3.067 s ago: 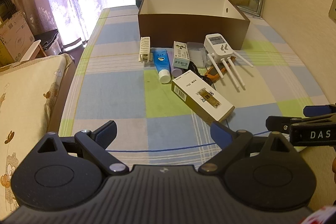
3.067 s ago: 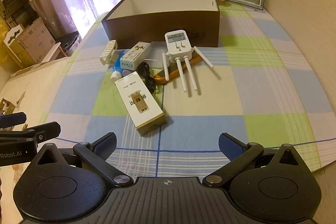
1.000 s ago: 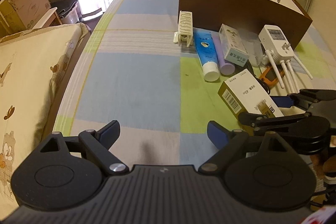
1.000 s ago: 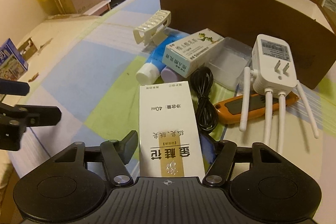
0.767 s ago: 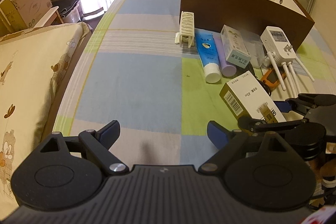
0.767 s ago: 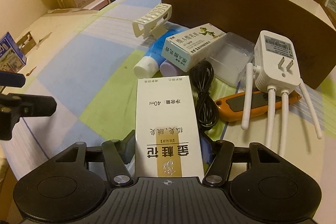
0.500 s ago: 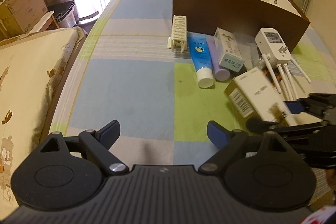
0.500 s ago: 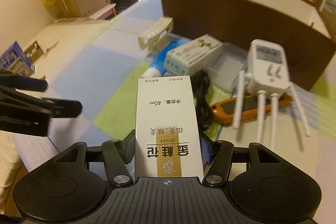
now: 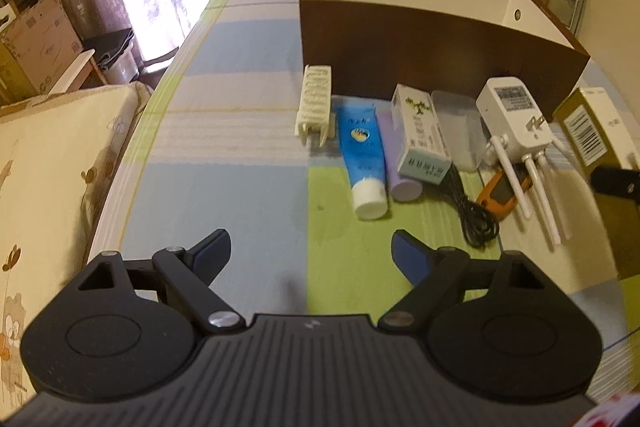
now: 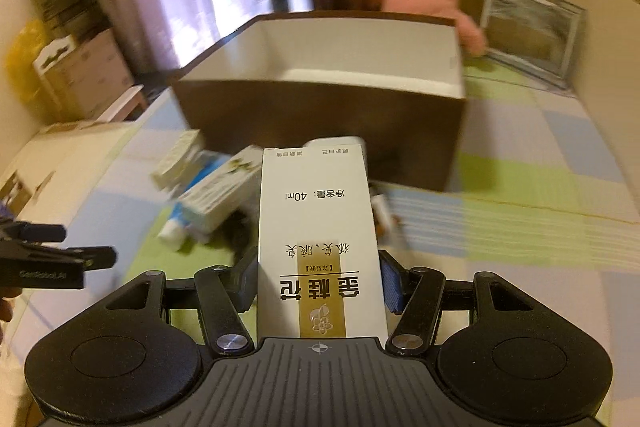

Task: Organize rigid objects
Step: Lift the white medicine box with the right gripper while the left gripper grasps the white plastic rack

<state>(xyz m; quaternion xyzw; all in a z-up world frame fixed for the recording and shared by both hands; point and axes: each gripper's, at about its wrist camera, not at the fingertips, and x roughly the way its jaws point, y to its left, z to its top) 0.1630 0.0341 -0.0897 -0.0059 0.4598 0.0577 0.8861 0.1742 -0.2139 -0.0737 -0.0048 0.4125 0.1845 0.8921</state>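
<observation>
Right claw [image 10: 318, 285] grips the white-gold carton [image 10: 318, 239] between its pads; left claw [image 9: 311, 254] gapes empty.

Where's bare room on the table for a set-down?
Bare checked tablecloth left of the blue tube, and right of the brown open box. Crowded: the clutter along the box's front wall, around the white antenna plug.

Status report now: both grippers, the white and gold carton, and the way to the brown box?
Right gripper shut on white and gold carton, off the table. Left gripper open, empty. Brown box ahead, nothing seen inside; path looks clear.
</observation>
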